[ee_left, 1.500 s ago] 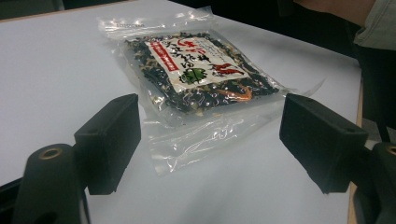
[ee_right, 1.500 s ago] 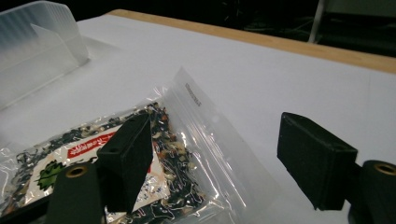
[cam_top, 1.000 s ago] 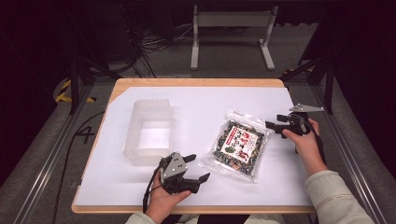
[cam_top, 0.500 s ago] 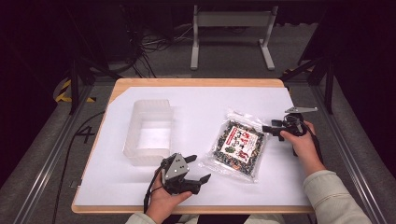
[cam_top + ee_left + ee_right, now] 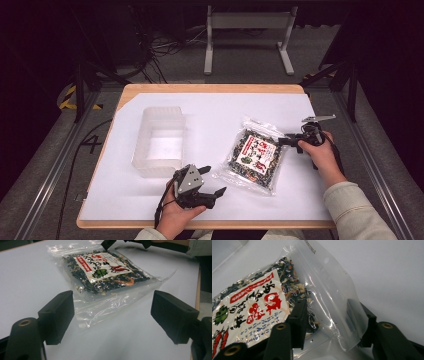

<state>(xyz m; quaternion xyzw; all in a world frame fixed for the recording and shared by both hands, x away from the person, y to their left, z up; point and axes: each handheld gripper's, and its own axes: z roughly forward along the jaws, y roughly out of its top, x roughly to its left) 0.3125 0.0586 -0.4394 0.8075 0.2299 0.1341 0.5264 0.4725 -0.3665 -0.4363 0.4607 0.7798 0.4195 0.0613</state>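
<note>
Bag (image 5: 255, 157) first: where is it, seen from the high view?

Flat on the white table (image 5: 215, 88), right of the clear box (image 5: 159, 140) and apart from it. Nothing is in the box, so I judge that the work has barely begun: the lift and the carry are still to do. The right gripper (image 5: 282, 141) is at the bag's far right corner. The left gripper (image 5: 214, 181) rests near the front edge.

And the left gripper view?

The left gripper (image 5: 112, 315) has its jaws spread wide with nothing between them. The bag (image 5: 105, 272) lies beyond them, untouched from this side.

The right gripper view?

The right gripper (image 5: 329, 317) has just been closing its jaws, and the clear edge of the bag (image 5: 262, 302) stands between them. There is still a gap, so I see no squeeze yet.

The count?

One bag, one box, two grippers.
</note>
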